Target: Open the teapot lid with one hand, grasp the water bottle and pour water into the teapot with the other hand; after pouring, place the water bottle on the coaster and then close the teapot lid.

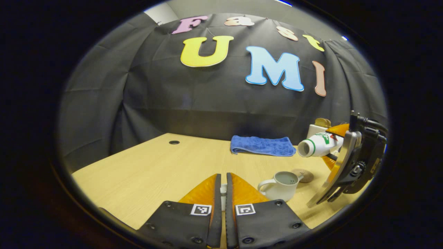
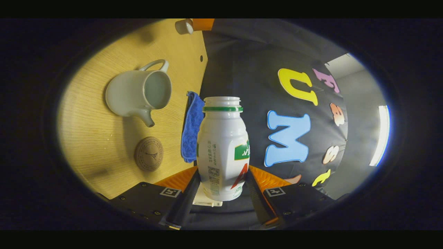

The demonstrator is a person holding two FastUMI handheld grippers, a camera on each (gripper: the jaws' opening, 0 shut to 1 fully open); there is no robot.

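My right gripper [image 2: 223,174] is shut on a white plastic bottle [image 2: 223,145] with a green neck ring and no cap. In the left gripper view that gripper [image 1: 333,145] holds the bottle [image 1: 318,145] on its side, mouth pointing left, above and to the right of the white teapot [image 1: 280,185]. The teapot [image 2: 138,91] stands open on the table, its spout toward the round cork coaster [image 2: 148,154]. My left gripper [image 1: 223,180] is shut on the small white teapot lid [image 1: 223,193], held to the left of the teapot. The lid [image 2: 183,26] also shows at the top of the right gripper view.
A folded blue cloth [image 1: 263,146] lies at the back of the wooden table [image 1: 148,173], against the black wall. The coaster [image 1: 304,174] sits just right of the teapot. A small cable hole [image 1: 174,142] is at the table's back left.
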